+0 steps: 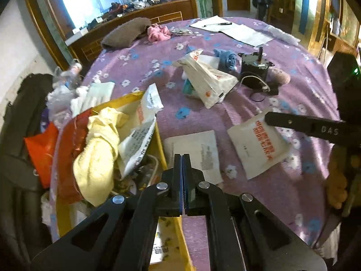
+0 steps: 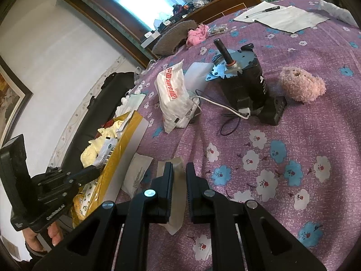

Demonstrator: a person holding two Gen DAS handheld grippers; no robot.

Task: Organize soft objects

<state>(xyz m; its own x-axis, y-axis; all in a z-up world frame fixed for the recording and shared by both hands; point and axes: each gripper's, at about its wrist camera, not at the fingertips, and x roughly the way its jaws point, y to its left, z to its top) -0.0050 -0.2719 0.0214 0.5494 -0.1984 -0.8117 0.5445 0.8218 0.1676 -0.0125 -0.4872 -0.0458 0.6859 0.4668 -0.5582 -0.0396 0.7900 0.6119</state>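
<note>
Purple tablecloth [image 2: 315,117] with blue-and-white flowers, yellow box [image 1: 161,140], pale yellow towel [image 1: 99,151], pink plush [image 2: 301,87]

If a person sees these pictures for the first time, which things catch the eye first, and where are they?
The purple flowered tablecloth fills both views. On it stands a black electric motor with a metal shaft, a fluffy pink plush ball beside it. At the left edge, a yellow cardboard box holds a pale yellow towel.
</note>
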